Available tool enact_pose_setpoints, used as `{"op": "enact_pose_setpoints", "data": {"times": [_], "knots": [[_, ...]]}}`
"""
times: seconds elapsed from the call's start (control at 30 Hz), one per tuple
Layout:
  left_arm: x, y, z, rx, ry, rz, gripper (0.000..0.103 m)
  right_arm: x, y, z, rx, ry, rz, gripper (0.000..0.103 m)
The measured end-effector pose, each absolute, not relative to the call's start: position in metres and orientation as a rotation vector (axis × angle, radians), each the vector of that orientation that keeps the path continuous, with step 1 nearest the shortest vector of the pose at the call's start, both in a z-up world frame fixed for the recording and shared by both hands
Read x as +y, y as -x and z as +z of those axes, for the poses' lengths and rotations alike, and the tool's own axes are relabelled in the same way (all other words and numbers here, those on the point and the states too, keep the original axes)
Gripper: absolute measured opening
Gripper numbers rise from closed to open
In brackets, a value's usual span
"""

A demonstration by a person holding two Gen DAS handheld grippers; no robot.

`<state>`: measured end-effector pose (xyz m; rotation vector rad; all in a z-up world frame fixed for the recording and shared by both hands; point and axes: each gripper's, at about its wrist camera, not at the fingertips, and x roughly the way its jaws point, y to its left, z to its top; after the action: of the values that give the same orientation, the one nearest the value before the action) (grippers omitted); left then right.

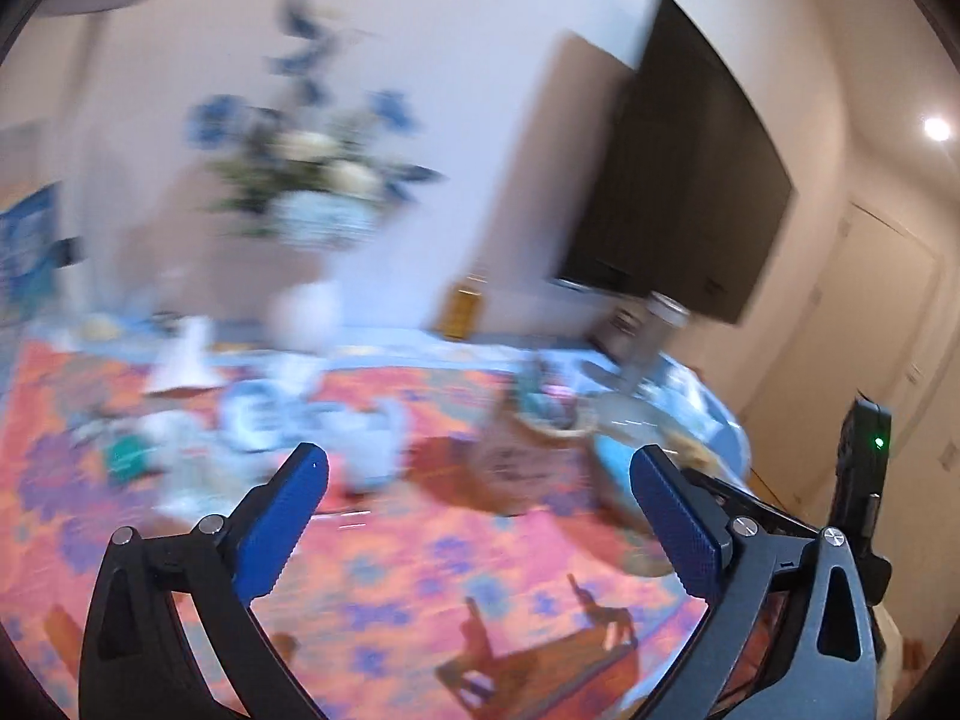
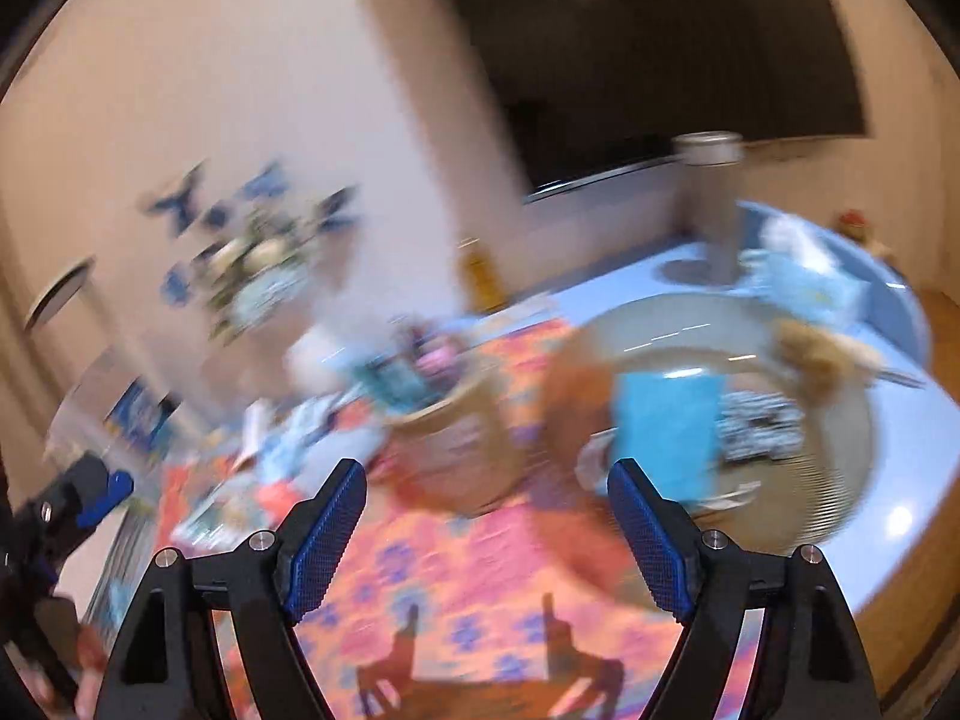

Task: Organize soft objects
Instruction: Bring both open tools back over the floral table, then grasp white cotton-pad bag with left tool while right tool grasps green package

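Left gripper: jaws wide apart, nothing between them. Right gripper: same, wide and empty. Both hover above the mat, apart from everything on it; their shadows fall on the mat close under the fingers.

Both views are heavily motion-blurred, so IDs are rough.

Ahead of the right gripper: a basket with blurred soft items in it, pink and teal. Just right of it, a round tray holding a teal cloth, a black-and-white patterned piece and a tan fuzzy thing at the far rim. A metal cup stands behind the tray.

Ahead of the left gripper: pale blue-white soft things, shape unreadable. The basket sits to the right.

Judgement: early approach, no grasp begun, no target obvious.

Risks:
- Closing at this speed likely misses, or pinches 2 layers at once.
- A limp cloth would drape and drag neighbours out of the tray.
- A right-side sweep could clip the basket rim or tip the cup.
- The 2 grippers are near each other; the left one shows at the right view's left edge, so converging on 1 item risks a clash.
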<state>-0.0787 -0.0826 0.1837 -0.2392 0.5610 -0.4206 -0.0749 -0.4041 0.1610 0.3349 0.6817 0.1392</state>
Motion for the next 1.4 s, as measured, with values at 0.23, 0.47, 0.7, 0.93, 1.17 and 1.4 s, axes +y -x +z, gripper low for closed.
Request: {"op": "enact_pose_setpoints", "data": {"times": [0.23,0.47,0.7,0.93,1.17,1.4], "knots": [[0.028,0.08,0.106,0.642,0.168,-0.025,0.102,-0.289,0.05,0.079,0.854,-0.229,0.332,0.094],[0.07,0.066,0.042,0.739,0.241,0.007,0.102,-0.237,0.043,0.031,0.906,-0.136,0.399,0.094],[0.056,0.057,0.028,0.791,0.167,0.011,0.101,-0.229,0.034,0.016,0.94,-0.092,0.387,0.094],[0.046,0.051,0.027,0.839,0.104,0.014,0.101,-0.226,0.033,0.02,0.962,-0.076,0.389,0.095],[0.081,0.032,0.047,0.842,0.527,-0.147,0.101,-0.188,0.023,0.081,0.87,0.013,0.482,0.095],[0.086,0.024,0.043,0.832,0.512,-0.098,0.094,-0.125,-0.002,0.075,0.853,0.171,0.541,0.074]]}}
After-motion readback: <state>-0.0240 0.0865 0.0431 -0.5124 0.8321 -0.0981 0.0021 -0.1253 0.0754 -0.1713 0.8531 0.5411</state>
